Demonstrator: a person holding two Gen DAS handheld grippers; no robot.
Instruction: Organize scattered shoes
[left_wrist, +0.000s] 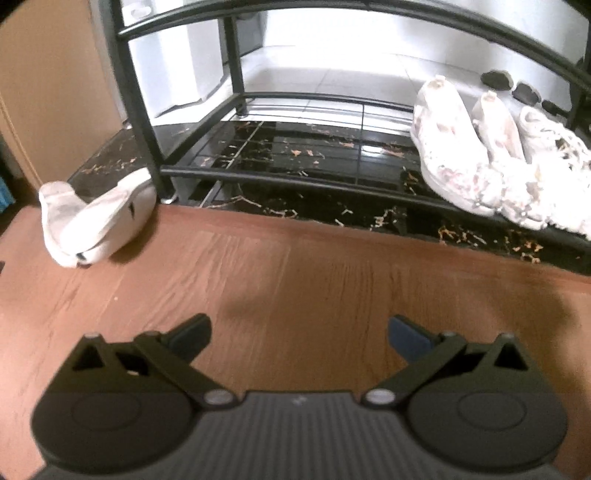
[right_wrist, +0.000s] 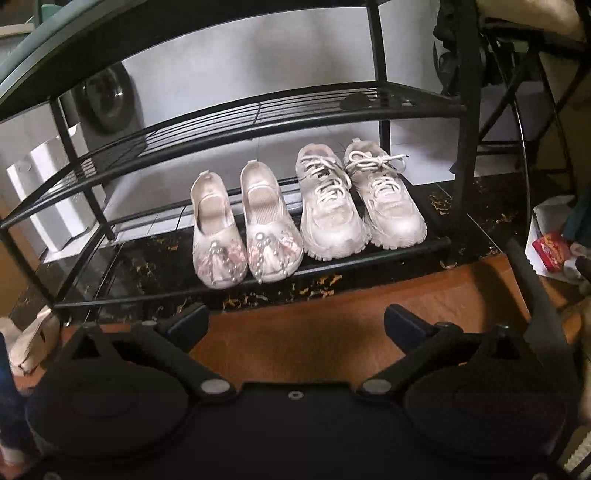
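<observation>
Shoes (right_wrist: 306, 214) line a black rack (right_wrist: 258, 122) over marbled floor (left_wrist: 332, 206).

Slip-on shoes (right_wrist: 243, 225): two; sneakers (right_wrist: 360, 201): two; stray shoe (left_wrist: 96, 218): apparently one; rack (right_wrist: 258, 122): one.

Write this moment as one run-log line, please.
left tongs: open, empty | right tongs: open, empty | bottom shelf: slip-ons, sneakers | white shoe: floor, beside rack

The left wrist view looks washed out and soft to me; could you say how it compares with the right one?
Left wrist view: floor behind the shoe rack is blown out white, and the shoes on the shelf are smeared. Right wrist view: dimmer, evenly lit and sharper, laces on the sneakers crisp; both bend the rack's bars.
</observation>
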